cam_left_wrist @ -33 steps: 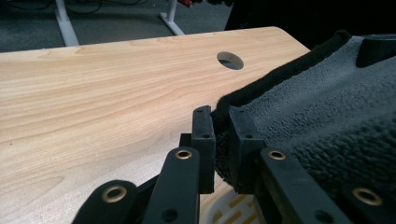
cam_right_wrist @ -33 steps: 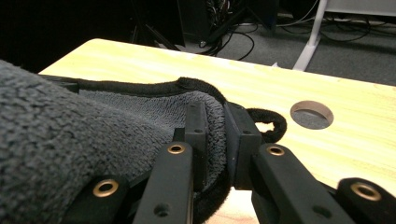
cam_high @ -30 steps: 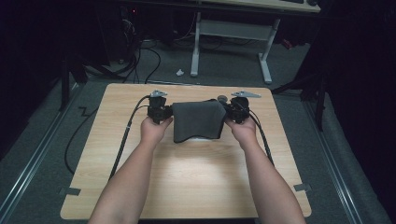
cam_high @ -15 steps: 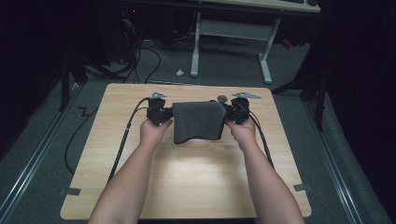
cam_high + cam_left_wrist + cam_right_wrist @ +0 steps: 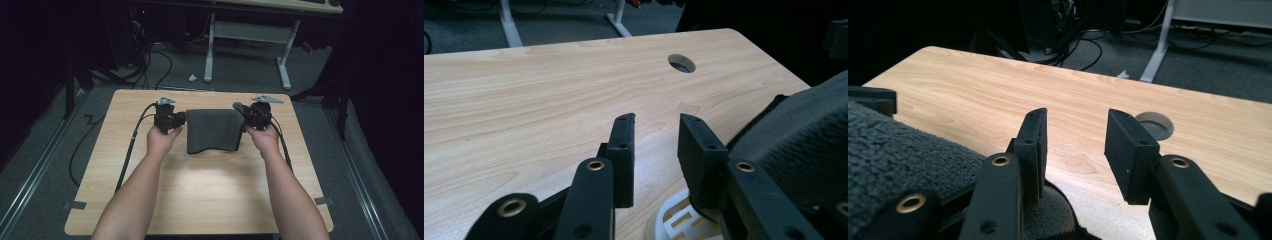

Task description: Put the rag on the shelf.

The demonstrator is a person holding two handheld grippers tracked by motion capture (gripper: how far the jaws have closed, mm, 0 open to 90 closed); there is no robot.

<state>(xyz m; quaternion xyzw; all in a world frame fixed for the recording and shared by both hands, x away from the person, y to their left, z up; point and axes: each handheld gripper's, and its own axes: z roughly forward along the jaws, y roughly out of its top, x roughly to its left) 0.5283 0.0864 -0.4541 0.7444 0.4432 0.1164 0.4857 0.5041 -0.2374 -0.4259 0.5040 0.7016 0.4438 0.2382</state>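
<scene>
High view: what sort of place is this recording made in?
Probably a lab or workshop set up for recording. A bare wooden table stands on grey carpet, cables trail over the floor behind it, and a white-legged desk stands beyond. A folded dark towel is the only work item.

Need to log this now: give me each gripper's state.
Left gripper: open, jaws just opened, nothing between them; the cloth lies beside it.
Right gripper: open, jaws just opened, empty, beside the cloth.
</scene>
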